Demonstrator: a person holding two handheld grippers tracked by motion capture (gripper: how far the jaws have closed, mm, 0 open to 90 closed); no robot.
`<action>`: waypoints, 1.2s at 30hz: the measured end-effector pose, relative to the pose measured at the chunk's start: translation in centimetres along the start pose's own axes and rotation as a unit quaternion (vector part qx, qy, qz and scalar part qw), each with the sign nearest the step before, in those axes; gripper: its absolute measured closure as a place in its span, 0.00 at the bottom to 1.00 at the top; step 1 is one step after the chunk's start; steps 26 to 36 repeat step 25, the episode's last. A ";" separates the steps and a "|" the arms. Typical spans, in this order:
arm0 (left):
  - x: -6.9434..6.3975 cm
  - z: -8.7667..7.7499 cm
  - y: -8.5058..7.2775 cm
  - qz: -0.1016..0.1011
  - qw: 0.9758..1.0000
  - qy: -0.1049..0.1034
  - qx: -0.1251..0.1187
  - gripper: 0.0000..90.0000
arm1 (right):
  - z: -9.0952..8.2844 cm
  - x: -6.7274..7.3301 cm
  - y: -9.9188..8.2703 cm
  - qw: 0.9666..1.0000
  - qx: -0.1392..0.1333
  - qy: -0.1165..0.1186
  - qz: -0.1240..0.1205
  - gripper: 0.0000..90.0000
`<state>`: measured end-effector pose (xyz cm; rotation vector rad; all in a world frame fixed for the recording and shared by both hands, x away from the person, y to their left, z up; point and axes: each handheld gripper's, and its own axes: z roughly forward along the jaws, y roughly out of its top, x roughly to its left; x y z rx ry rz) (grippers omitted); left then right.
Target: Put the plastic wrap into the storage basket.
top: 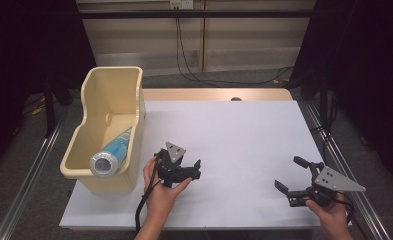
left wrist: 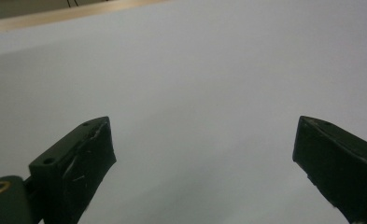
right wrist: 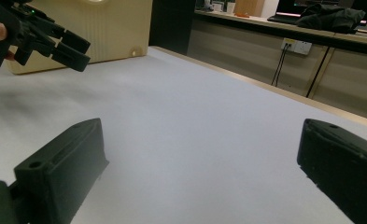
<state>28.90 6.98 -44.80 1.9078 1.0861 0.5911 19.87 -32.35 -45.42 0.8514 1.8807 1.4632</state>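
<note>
A cream plastic bin [top: 111,95] stands at the table's left edge. Inside it lies a blue-labelled cylindrical bottle [top: 115,150], tilted, with its silvery end resting on the bin's near rim. My left gripper [top: 198,169] is held just right of the bin's near corner and points right. Its jaws stand wide apart over bare white table in the left gripper view [left wrist: 203,135]. My right gripper [top: 287,173] hovers near the front right of the table, pointing left, open with nothing between its jaws [right wrist: 202,135]. The right gripper view shows the left gripper [right wrist: 55,44] and the bin [right wrist: 111,28] beyond it.
A white sheet [top: 244,130] covers most of the wooden table. Metal rails run along both sides of the table. Cables hang down the wall behind it. A counter with a wall socket [right wrist: 295,45] lies beyond the far edge.
</note>
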 end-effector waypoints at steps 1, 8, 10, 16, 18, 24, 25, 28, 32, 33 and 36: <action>0.0 -0.1 -0.2 0.003 1.000 0.002 -0.012 0.06 | 0.0 0.0 0.0 1.000 0.000 0.000 0.000 0.01; -0.1 -0.8 -0.8 0.030 0.997 0.018 -0.065 0.06 | 0.1 -0.1 -0.2 1.000 -0.002 -0.002 0.010 0.00; 0.0 -1.1 -1.0 0.033 0.996 0.022 -0.079 0.06 | 0.2 -0.1 -0.2 1.000 0.000 -0.003 0.010 0.00; 0.2 -1.7 -1.1 0.036 0.995 0.015 -0.088 0.06 | 0.3 -0.1 -0.4 1.000 0.000 -0.009 0.013 0.00; 0.3 -1.9 -1.1 0.036 0.995 0.017 -0.086 0.05 | 0.4 -0.2 -0.5 1.000 0.003 -0.011 0.014 0.00; 0.3 -2.0 -1.2 0.038 0.995 0.007 -0.087 0.04 | 0.4 -0.3 -0.7 1.000 0.006 -0.013 0.016 0.00; 0.4 -2.0 -1.2 0.036 0.996 0.003 -0.086 0.04 | 0.5 -0.4 -0.7 1.000 0.007 -0.014 0.017 0.00; 0.4 -2.0 -1.2 0.036 0.996 0.003 -0.086 0.04 | 0.5 -0.4 -0.7 1.000 0.007 -0.014 0.017 0.00; 0.4 -2.0 -1.2 0.036 0.996 0.003 -0.086 0.04 | 0.5 -0.4 -0.7 1.000 0.007 -0.014 0.017 0.00; 0.4 -2.0 -1.2 0.036 0.996 0.003 -0.086 0.04 | 0.5 -0.4 -0.7 1.000 0.007 -0.014 0.017 0.00; 0.4 -2.0 -1.2 0.036 0.996 0.003 -0.086 0.04 | 0.5 -0.4 -0.7 1.000 0.007 -0.014 0.017 0.00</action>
